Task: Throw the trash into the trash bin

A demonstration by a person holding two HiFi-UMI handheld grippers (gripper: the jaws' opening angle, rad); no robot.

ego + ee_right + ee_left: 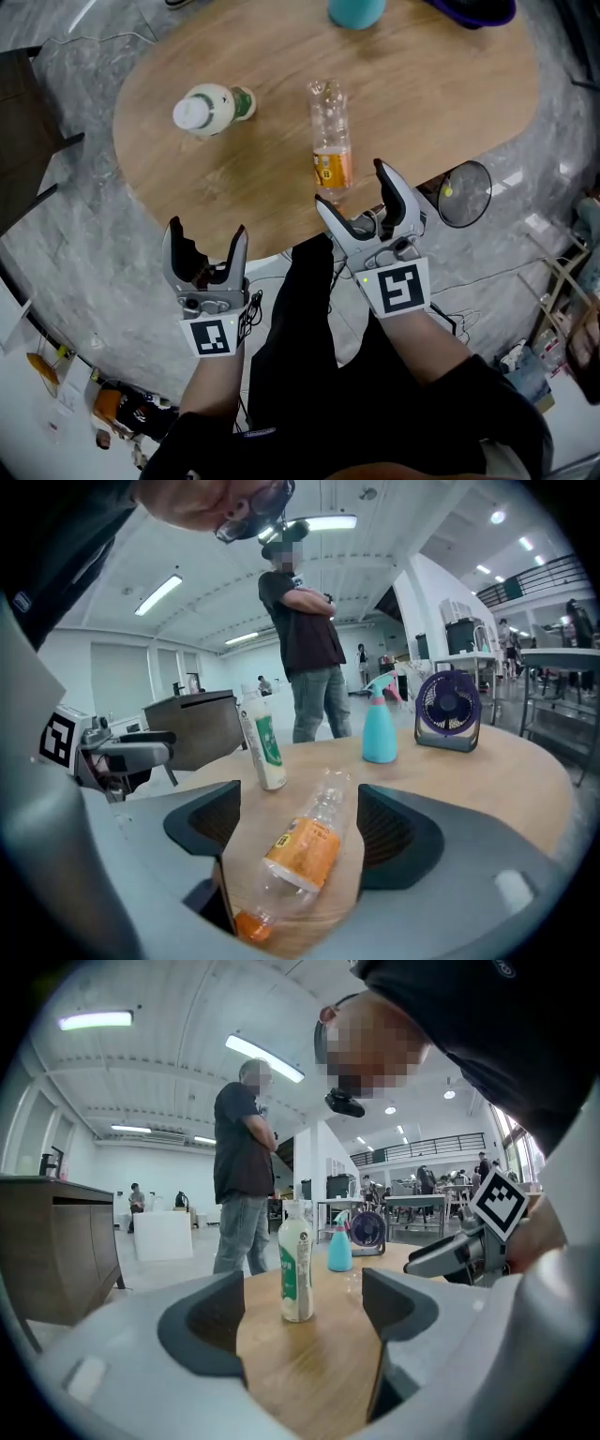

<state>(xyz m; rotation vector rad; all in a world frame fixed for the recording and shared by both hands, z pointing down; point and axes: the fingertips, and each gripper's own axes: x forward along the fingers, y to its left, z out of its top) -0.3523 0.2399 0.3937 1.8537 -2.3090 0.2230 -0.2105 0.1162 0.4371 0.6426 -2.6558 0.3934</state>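
Fingers (pixel 398 832) of the right gripper (pixel 349 185) are spread wide, nothing clamped; the clear orange-label bottle (pixel 330 131) lies flat on the wooden table (pixel 234 187), near end inside the gap between them, touching neither pad as far as I can see; left gripper (pixel 206 230) fingers (pixel 211 1321) likewise apart and empty, hanging off the table's near edge; white green-label bottle (pixel 211 110) stands upright ahead of it, well apart.

Key geometry: the clear bottle's long axis runs away from the person, roughly along the right gripper's reach, a bit skewed in the right gripper view; so the jaws would close across the barrel, not end-on. Right is clearly the nearer hand; left would have to cross over.

My read: approach for the first pick; push in a little so the pads land on the label band, then close. Thin empty plastic; may crumple or squirt sideways if pinched near the end.

Dark round mesh container (pixel 489 192) beside the table, right side, is probably the bin; can't be sure.
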